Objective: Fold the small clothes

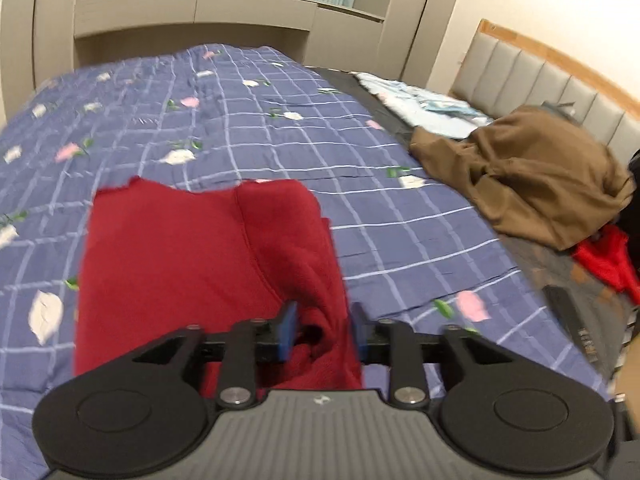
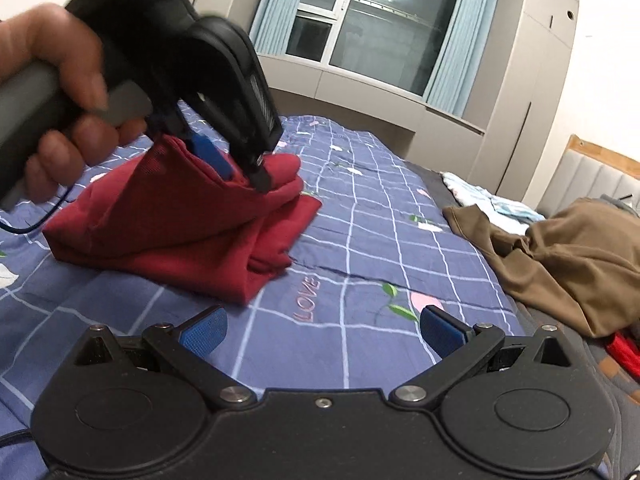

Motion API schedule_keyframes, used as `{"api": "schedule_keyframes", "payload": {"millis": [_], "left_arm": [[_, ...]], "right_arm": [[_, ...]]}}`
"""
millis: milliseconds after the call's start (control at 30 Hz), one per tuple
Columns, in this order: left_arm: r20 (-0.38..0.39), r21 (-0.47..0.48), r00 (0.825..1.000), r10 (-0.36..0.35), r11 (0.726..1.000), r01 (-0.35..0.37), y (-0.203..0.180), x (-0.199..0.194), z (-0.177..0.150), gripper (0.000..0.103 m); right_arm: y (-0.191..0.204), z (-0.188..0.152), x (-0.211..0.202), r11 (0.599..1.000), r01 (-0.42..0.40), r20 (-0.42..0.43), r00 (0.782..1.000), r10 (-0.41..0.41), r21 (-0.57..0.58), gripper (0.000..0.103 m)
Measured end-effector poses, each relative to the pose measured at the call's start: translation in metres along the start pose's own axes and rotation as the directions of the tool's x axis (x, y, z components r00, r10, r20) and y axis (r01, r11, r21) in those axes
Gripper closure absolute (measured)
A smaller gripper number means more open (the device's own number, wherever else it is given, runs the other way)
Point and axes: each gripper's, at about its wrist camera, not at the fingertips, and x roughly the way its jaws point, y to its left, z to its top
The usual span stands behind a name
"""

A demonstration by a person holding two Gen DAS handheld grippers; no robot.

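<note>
A dark red garment (image 1: 200, 248) lies folded on the blue checked bedspread (image 1: 248, 120). My left gripper (image 1: 322, 332) is shut on a bunched edge of it and lifts that edge. In the right wrist view the red garment (image 2: 180, 236) sits at the left with the left gripper (image 2: 240, 168) pinching its top fold. My right gripper (image 2: 320, 332) is open and empty, low over the bedspread (image 2: 360, 208) to the right of the garment.
A brown garment (image 1: 532, 176) lies heaped at the right of the bed, also in the right wrist view (image 2: 568, 256). Light blue clothes (image 1: 424, 104) lie behind it. A bright red item (image 1: 604, 260) lies near the padded headboard (image 1: 560, 76). Cabinets and a window stand beyond the bed.
</note>
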Motion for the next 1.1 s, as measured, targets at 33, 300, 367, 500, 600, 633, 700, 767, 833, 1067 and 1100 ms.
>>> {"api": "schedule_keyframes", "payload": {"millis": [33,300,367,500,600,633,700,767,833,1067,1100], "left_arm": [[0.011,-0.006,1.000,-0.017,1.000,0.017,0.002,-0.005,0.000,0.043],[0.067,-0.103,0.996,0.057,0.993,-0.050,0.047,-0.042,0.007,0.007],[0.073,-0.153,0.991,0.114,0.983,-0.102,0.068,-0.050,0.003,0.004],[0.025,-0.262,0.978,0.209,0.945,-0.195,0.114,-0.057,-0.010,0.004],[-0.027,-0.330,0.970,0.242,0.914,-0.237,0.140,-0.057,-0.024,0.004],[-0.040,-0.342,0.969,0.244,0.908,-0.243,0.146,-0.057,-0.027,0.004],[-0.060,-0.354,0.967,0.249,0.900,-0.254,0.154,-0.057,-0.035,0.004],[-0.078,-0.359,0.966,0.246,0.897,-0.257,0.158,-0.054,-0.041,0.004],[-0.095,-0.362,0.968,0.231,0.898,-0.250,0.162,-0.052,-0.048,0.004],[-0.159,-0.344,0.964,0.213,0.903,-0.256,0.166,-0.049,-0.072,0.002],[-0.166,-0.345,0.964,0.207,0.904,-0.253,0.167,-0.048,-0.076,0.002]], "right_arm": [[-0.001,-0.002,-0.002,1.000,0.002,-0.006,1.000,-0.001,0.006,0.001],[-0.015,0.005,0.007,0.996,0.019,-0.024,1.000,-0.017,0.087,0.001],[-0.022,0.014,0.011,0.990,0.008,-0.006,1.000,-0.007,0.142,0.001],[-0.033,0.044,0.025,0.959,-0.033,0.034,0.999,0.025,0.283,0.001],[-0.034,0.071,0.036,0.922,-0.084,0.070,0.996,0.063,0.378,0.001],[-0.031,0.081,0.040,0.910,-0.109,0.083,0.993,0.083,0.400,0.001],[-0.019,0.100,0.048,0.899,-0.161,0.098,0.986,0.132,0.407,0.001],[-0.001,0.114,0.054,0.913,-0.194,0.090,0.981,0.173,0.358,0.001],[0.020,0.117,0.059,0.938,-0.192,0.049,0.981,0.186,0.287,0.001],[0.005,0.056,0.058,0.950,-0.021,-0.137,0.988,0.066,0.311,0.001],[-0.005,0.043,0.058,0.936,-0.006,-0.166,0.984,0.068,0.352,0.001]]}}
